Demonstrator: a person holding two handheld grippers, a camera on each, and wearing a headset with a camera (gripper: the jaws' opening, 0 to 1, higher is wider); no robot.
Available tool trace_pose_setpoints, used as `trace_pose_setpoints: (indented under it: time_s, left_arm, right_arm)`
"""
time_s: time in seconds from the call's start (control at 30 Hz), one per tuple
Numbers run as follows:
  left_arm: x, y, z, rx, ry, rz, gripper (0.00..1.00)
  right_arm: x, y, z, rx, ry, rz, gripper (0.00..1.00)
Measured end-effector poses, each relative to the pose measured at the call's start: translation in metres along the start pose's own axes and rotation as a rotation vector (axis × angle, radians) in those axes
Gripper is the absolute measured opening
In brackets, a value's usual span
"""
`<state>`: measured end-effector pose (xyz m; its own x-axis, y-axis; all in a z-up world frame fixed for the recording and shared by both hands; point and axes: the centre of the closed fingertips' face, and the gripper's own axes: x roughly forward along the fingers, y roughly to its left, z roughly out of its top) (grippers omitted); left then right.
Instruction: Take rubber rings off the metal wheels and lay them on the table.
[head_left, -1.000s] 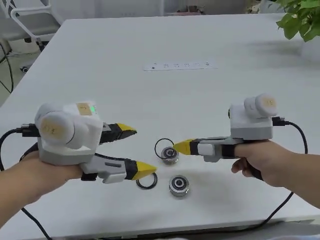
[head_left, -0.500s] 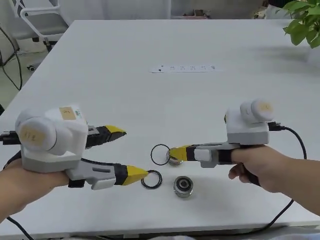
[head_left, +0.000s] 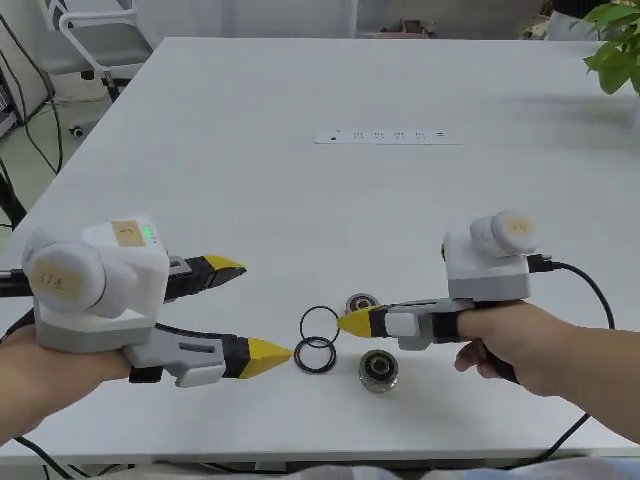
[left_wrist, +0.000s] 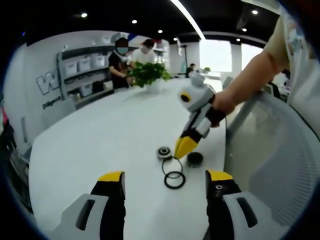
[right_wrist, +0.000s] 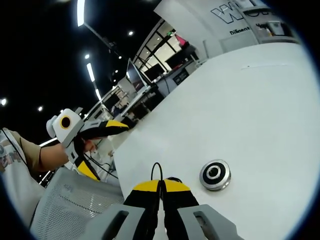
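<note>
My right gripper (head_left: 350, 322) is shut on a thin black rubber ring (head_left: 303, 322), holding it just left of a bare metal wheel (head_left: 361, 302); the ring's arc (right_wrist: 154, 170) rises from my shut jaws. A second black ring (head_left: 298, 357) lies flat on the table. Nearer the front edge a second wheel (head_left: 378, 367) looks darker. My left gripper (head_left: 245, 310) hovers open at the left, its lower tip close to the lying ring (left_wrist: 174, 188), nothing between its fingers.
A white table (head_left: 300, 180) stretches far back with a power strip (head_left: 388, 137) set in it. A green plant (head_left: 615, 45) stands at the far right corner and a chair (head_left: 95, 35) at the far left. A cable (head_left: 590, 290) trails from the right gripper.
The ring in my right gripper has come away from the wheel and moved left of it. The left gripper stays open in place. The head camera shifted.
</note>
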<state>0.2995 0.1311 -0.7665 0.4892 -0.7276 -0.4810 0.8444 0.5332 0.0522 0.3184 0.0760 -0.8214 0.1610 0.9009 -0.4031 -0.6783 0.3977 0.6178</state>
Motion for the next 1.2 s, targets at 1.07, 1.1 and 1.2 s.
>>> trace_pose_setpoints:
  time_s: [1.07, 1.1, 1.2]
  left_arm:
    - [-0.007, 0.002, -0.011, -0.035, 0.022, 0.009, 0.64]
    - [-0.006, 0.001, -0.011, -0.035, 0.023, 0.008, 0.64]
    - [-0.005, 0.001, -0.011, -0.035, 0.024, 0.004, 0.64]
  right_arm:
    - [0.015, -0.024, -0.026, -0.044, 0.143, -0.084, 0.02]
    - [0.015, -0.024, -0.026, -0.048, 0.145, -0.085, 0.02]
    - [0.015, -0.023, -0.027, -0.063, 0.151, -0.087, 0.05]
